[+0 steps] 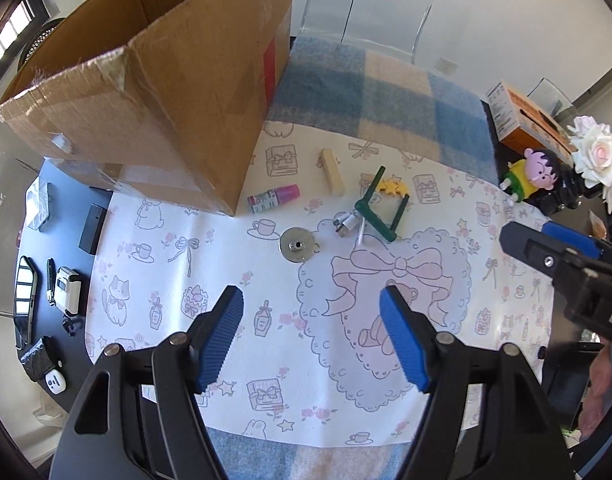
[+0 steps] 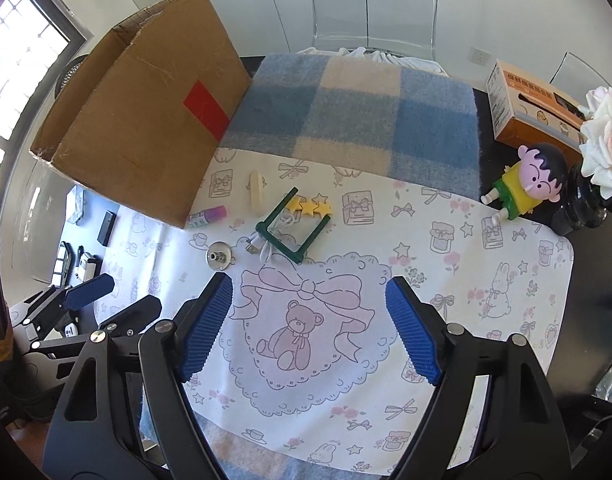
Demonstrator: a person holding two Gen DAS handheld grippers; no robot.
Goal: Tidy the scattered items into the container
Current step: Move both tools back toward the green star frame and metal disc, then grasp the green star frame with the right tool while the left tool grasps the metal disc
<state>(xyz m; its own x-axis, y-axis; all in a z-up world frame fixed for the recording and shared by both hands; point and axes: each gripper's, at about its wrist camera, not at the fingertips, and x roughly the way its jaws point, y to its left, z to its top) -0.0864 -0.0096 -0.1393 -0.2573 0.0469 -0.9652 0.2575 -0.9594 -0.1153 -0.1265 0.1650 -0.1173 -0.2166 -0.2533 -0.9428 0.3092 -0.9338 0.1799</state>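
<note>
A: From the left wrist view, what's there?

B: The left gripper (image 1: 312,334) hangs over a white printed mat (image 1: 209,264) with its blue pads spread wide and nothing between them. The cardboard box (image 1: 153,92) stands open-topped at the mat's far left corner, on a blue-and-cream plaid blanket (image 1: 370,92).

A: And the scattered things?

B: Just right of the box lies a small pink-capped tube (image 1: 273,199), beyond it a pale wooden block (image 1: 333,176). A round metal disc (image 1: 296,245) sits nearer the gripper. To its right, a white cable (image 1: 348,224) is bunched against a green frame (image 1: 380,210) with yellow stars (image 1: 394,188) at its far end. The right gripper (image 1: 546,248) pokes in at the right edge.

A: Now the right wrist view?

B: The right gripper (image 2: 310,332) is over the mat's bear-and-bow heart, pads wide apart and empty. The box (image 2: 145,140) is far left, red label facing us. The tube (image 2: 207,216) touches its near corner, then block (image 2: 256,194), disc (image 2: 219,258), cable (image 2: 265,246), green frame (image 2: 295,232) and stars (image 2: 310,206), all on the mat (image 2: 466,280). The left gripper (image 2: 105,300) shows at lower left; a cartoon figurine (image 2: 526,184) stands off the mat at right
</note>
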